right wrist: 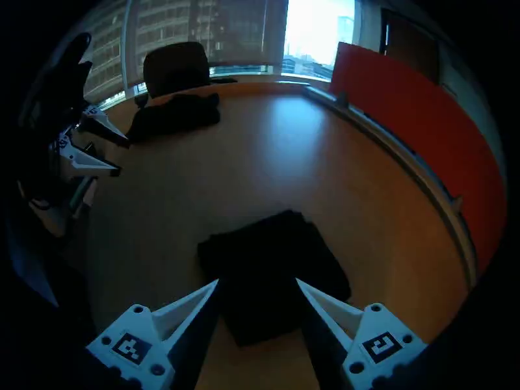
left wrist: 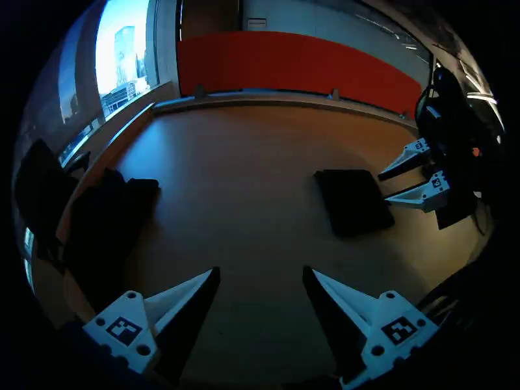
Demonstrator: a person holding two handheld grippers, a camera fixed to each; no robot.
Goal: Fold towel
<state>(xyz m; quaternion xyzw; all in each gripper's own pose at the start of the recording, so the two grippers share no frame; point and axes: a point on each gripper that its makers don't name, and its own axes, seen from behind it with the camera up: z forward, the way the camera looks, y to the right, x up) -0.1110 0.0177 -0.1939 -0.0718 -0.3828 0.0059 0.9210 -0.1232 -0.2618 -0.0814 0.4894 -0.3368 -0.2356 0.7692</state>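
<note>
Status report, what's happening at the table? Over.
Both open, empty: left gripper, right gripper. Dark towel folded on table, near right gripper. Far cloth heap, not in way.

Both grippers open, facing each other's side.
The left gripper (left wrist: 260, 272) points forward with its white fingers spread wide. The right gripper (right wrist: 257, 282) is well off to its right and a little farther away, fingers parted too, tips aimed left.
</note>
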